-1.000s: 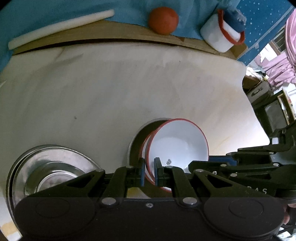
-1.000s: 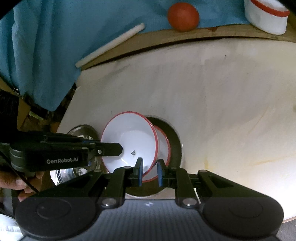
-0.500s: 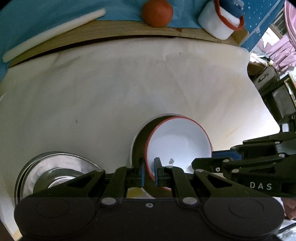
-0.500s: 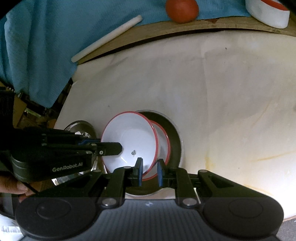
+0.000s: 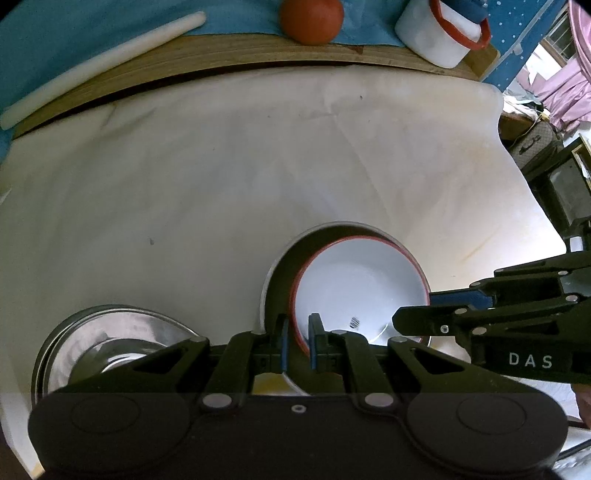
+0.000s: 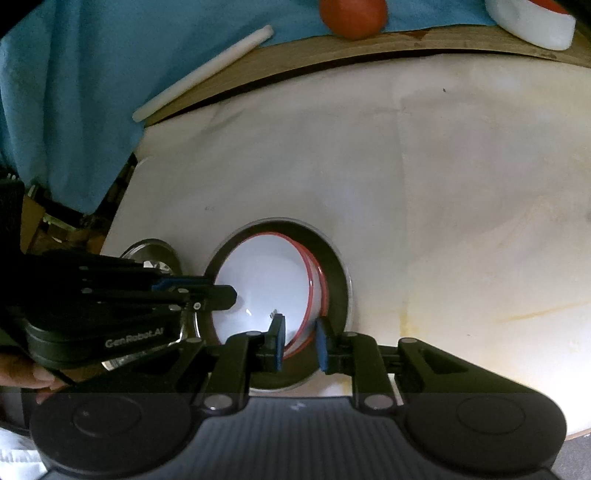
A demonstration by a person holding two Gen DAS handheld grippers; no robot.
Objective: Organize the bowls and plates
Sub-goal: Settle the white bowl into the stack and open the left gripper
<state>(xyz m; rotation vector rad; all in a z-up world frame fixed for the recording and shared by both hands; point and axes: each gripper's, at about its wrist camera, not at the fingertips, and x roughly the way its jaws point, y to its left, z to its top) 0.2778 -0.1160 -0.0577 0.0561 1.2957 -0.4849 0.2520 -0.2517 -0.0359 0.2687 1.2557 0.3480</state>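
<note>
A white bowl with a red rim (image 5: 360, 286) (image 6: 264, 291) sits nested in a second red-rimmed bowl (image 6: 322, 284), both inside a dark round pan (image 5: 291, 254) (image 6: 334, 266). My left gripper (image 5: 297, 347) is shut on the bowl's near rim. My right gripper (image 6: 299, 343) has its jaws a little apart around the opposite rim, with gaps showing beside the pads. Each gripper shows in the other's view, reaching in from the side.
A stack of steel plates (image 5: 110, 339) (image 6: 155, 254) lies left of the pan. On the wooden ledge at the back are a white rolling pin (image 5: 99, 66), a red ball (image 5: 310, 18) and a white tub with a red handle (image 5: 439, 33). The cloth-covered table ends at right (image 5: 517, 184).
The white bowl has come down from tilted above the pan to lie in the lower bowl. My right gripper's jaws have opened off its rim.
</note>
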